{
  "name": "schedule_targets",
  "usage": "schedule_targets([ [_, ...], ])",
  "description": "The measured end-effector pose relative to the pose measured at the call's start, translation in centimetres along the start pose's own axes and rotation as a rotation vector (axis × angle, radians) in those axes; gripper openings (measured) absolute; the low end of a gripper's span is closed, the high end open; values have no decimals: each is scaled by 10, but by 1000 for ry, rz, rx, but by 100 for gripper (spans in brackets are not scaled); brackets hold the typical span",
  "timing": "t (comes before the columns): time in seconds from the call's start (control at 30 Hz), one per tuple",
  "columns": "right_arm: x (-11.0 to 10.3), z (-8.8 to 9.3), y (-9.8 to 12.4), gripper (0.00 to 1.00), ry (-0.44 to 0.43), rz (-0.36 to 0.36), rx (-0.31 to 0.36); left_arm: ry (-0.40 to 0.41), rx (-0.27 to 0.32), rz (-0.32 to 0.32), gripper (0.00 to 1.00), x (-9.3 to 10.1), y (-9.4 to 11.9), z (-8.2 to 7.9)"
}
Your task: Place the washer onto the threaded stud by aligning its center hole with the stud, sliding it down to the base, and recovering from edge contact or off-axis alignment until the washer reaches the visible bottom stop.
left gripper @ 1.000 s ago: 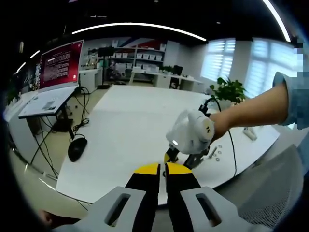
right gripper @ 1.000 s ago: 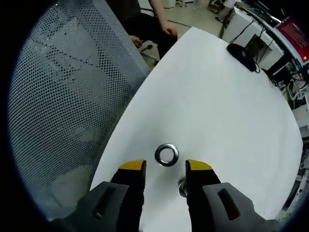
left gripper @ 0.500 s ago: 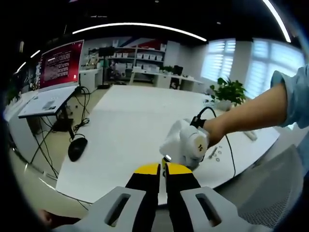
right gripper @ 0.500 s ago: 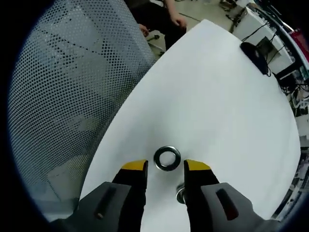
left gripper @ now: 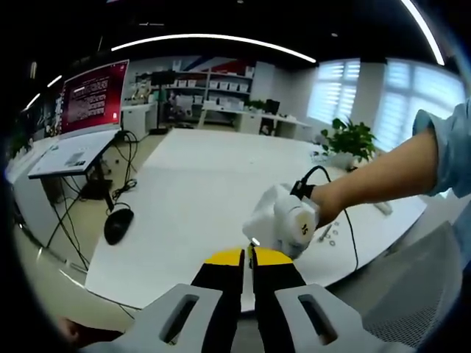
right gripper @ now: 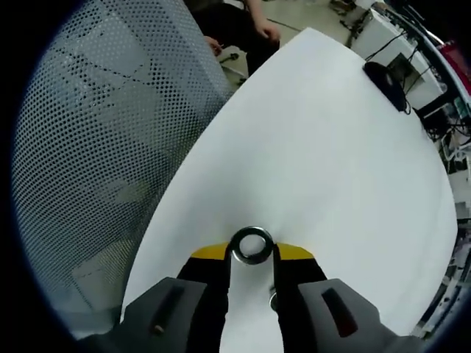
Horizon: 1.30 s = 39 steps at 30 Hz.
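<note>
since a second ago the right gripper (right gripper: 252, 254) has advanced on the washer (right gripper: 252, 244) and its yellow-tipped jaws have drawn in from either side, so the ring that lay loose ahead of them on the white counter (right gripper: 324, 154) now sits squeezed between the tips. the left gripper (left gripper: 247, 257) has hardly shifted; its jaws are pressed together with nothing between them, low near the counter edge, and the right gripper's white body shows just beyond them at the end of a person's forearm (left gripper: 383, 173). the step in hand looks like the pickup: the washer is gripped but seemingly not lifted. a second metal piece (right gripper: 274, 300) shows beneath the right jaw, too hidden to name, and i cannot make out the stud. the next move likely calls for raising the ring level and bringing its hole over the stud's axis. a few small parts (left gripper: 329, 234) lie on the counter near the forearm. around are a mesh chair back (right gripper: 96, 147), a black mouse (left gripper: 118, 224), a red wall screen (left gripper: 92, 95), a potted plant (left gripper: 352, 136) and blinds.
</note>
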State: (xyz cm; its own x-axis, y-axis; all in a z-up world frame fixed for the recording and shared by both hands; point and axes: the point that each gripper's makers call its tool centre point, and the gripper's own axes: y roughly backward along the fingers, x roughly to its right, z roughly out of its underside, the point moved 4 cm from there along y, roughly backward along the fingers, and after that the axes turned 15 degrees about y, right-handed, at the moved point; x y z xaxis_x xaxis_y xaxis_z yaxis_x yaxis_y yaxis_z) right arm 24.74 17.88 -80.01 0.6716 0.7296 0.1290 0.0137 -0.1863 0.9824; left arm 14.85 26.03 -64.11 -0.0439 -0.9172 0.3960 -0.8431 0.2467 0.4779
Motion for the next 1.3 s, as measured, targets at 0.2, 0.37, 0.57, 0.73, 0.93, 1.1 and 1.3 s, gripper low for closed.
schedule_targets([
  [0.2, 4, -2, 14, 23, -53, 36, 35, 0, -1, -1, 1, 0, 0, 0],
  [0.37, 5, -3, 30, 23, -95, 39, 71, 1, -3, -2, 1, 0, 0, 1],
  [0.57, 7, 2, 51, 23, -89, 61, 76, 1, -7, -3, 1, 0, 0, 1],
  [0.73, 7, 6, 65, 23, -98, 52, 63, 0, -8, -3, 1, 0, 0, 1],
  [0.93, 9, 18, 77, 23, -90, 65, 29, 0, -8, -4, 1, 0, 0, 1],
  [1.1, 12, 29, 81, 23, -102, 64, -3, 0, -6, -2, 1, 0, 0, 1],
  [1.3, 17, 41, 81, 23, -109, 61, -37, 0, -7, -3, 1, 0, 0, 1],
])
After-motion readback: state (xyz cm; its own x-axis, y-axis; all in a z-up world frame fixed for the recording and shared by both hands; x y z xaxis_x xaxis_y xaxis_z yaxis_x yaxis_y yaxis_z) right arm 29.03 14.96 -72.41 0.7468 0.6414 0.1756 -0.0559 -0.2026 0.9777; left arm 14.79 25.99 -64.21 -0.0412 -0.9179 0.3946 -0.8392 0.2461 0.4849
